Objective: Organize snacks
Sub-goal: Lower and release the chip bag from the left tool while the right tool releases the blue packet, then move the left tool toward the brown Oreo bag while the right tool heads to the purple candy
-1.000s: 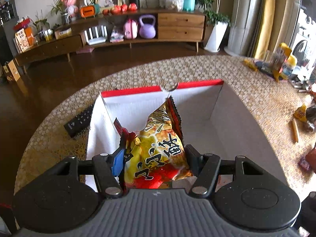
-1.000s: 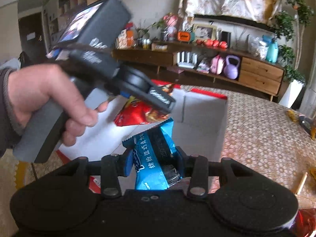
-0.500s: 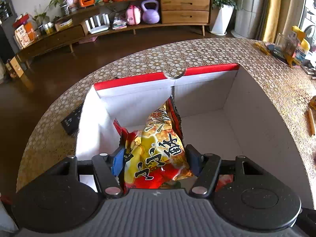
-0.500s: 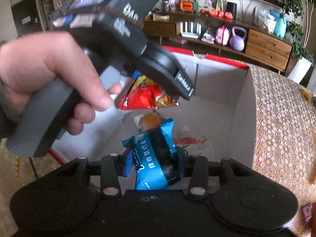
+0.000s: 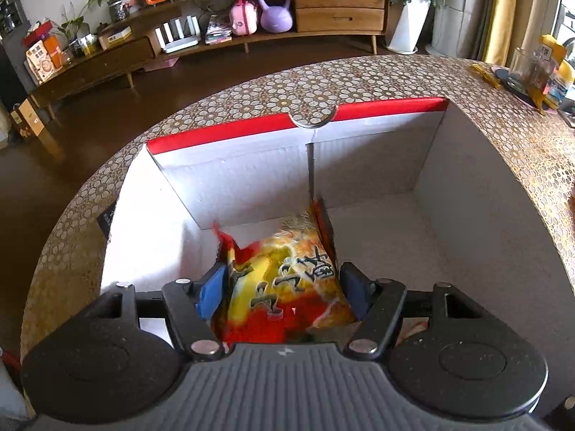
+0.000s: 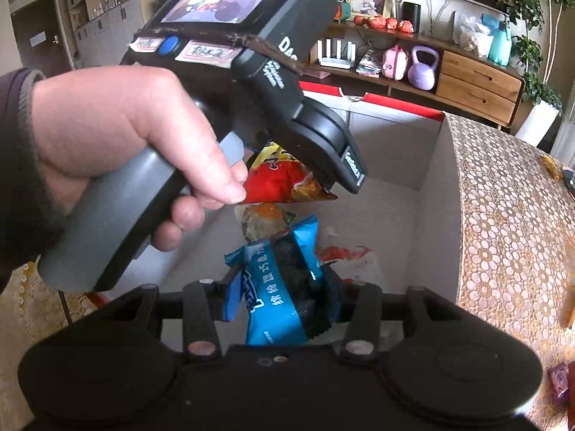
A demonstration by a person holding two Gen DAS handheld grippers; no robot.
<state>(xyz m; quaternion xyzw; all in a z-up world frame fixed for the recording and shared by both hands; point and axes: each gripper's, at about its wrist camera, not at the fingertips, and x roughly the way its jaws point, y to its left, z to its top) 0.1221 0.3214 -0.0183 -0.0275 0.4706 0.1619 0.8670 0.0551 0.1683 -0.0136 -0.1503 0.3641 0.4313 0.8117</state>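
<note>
A white cardboard box with a red rim (image 5: 391, 106) stands on the table, and both grippers reach down into it. My left gripper (image 5: 282, 283) is opening. The yellow and red snack bag (image 5: 287, 280) between its jaws is blurred and slipping down, and the blue pads (image 5: 212, 291) no longer squeeze it. In the right wrist view a person's hand (image 6: 107, 136) holds that gripper, with the same bag (image 6: 284, 183) under it. My right gripper (image 6: 282, 280) still clasps a blue snack packet (image 6: 276, 305), though its jaws are starting to open. An orange packet (image 6: 266, 219) and a red wrapper (image 6: 341, 253) lie on the box floor.
The round table wears a flower-patterned cloth (image 5: 251, 97). A black remote (image 5: 106, 217) lies just left of the box. A glass and yellow packets (image 5: 528, 68) sit at the far right, and a dark red snack (image 6: 559, 382) lies right of the box. A wooden sideboard (image 5: 337, 7) stands beyond.
Both grippers have sunk deeper into the box. The left jaws have widened and the yellow and red bag has slid lower between them. The blue packet stays in the right jaws.
</note>
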